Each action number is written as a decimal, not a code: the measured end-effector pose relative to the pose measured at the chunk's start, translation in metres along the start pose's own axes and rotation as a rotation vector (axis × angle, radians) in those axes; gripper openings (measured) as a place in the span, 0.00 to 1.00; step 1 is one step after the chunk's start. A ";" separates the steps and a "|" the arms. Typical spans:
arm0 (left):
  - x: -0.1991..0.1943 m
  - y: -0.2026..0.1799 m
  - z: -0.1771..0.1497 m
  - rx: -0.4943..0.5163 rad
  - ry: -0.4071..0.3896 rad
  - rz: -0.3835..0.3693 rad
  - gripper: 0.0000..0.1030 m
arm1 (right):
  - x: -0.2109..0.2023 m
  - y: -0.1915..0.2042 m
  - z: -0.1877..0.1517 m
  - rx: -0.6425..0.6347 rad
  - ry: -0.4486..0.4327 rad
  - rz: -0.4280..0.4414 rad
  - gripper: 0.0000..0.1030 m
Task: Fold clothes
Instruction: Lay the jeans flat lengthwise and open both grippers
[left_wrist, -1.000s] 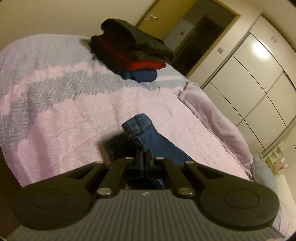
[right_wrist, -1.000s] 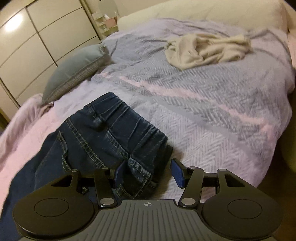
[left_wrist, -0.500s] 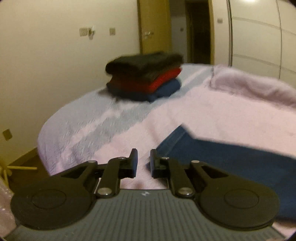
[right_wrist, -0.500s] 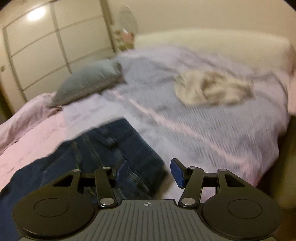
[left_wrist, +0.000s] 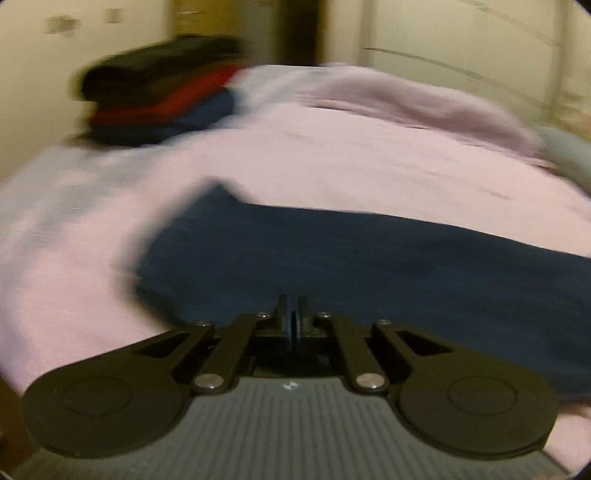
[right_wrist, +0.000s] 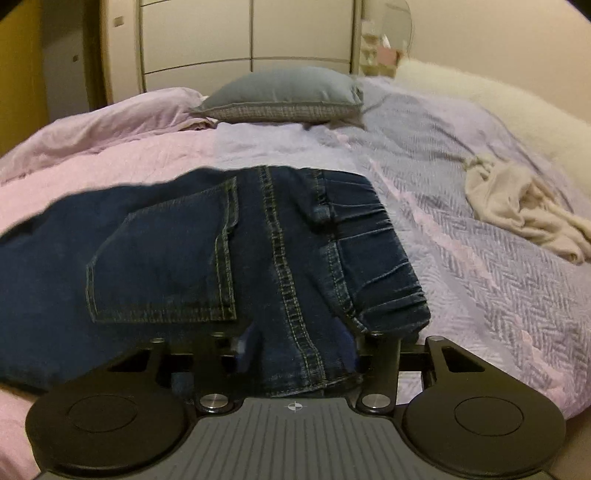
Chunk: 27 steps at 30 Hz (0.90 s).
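Dark blue jeans (left_wrist: 369, 258) lie stretched out on the pink and lilac bed cover (left_wrist: 332, 155). In the blurred left wrist view my left gripper (left_wrist: 293, 314) is shut, its fingertips meeting at the near edge of the leg. In the right wrist view the seat and waistband of the jeans (right_wrist: 184, 251) face me, back pocket showing. My right gripper (right_wrist: 297, 347) is open, and the seat's fabric hangs down between its blue pads (right_wrist: 243, 347), hiding most of them.
A stack of folded clothes (left_wrist: 159, 96), black on red on navy, sits at the bed's far left corner. A crumpled cream garment (right_wrist: 517, 218) lies on the right of the cover (right_wrist: 480, 295). A grey pillow (right_wrist: 284, 92) lies at the far side, with wardrobe doors (right_wrist: 251, 33) behind it.
My left gripper opened slightly, swung round and has shut again at the leg's edge. My right gripper dropped low and pushed forward, so the seat now lies between its fingers.
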<state>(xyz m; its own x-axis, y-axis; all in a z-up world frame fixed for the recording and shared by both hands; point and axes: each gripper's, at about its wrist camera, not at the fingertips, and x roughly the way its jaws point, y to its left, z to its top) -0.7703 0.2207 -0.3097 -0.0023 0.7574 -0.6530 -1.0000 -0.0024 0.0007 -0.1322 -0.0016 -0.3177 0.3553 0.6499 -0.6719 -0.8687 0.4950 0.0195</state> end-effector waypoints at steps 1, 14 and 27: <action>-0.004 0.006 0.005 -0.014 -0.009 0.000 0.03 | -0.003 0.000 0.005 0.025 -0.006 0.004 0.45; -0.043 -0.069 0.014 0.105 0.101 0.048 0.22 | -0.039 0.038 0.014 0.019 0.049 0.014 0.46; -0.157 -0.166 -0.036 0.254 0.062 -0.135 0.31 | -0.100 0.080 -0.023 -0.030 0.116 0.078 0.46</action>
<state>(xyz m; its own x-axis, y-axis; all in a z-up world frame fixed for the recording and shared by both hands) -0.6038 0.0784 -0.2342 0.1228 0.6985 -0.7050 -0.9596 0.2646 0.0951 -0.2447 -0.0402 -0.2660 0.2453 0.6140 -0.7502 -0.9028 0.4266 0.0540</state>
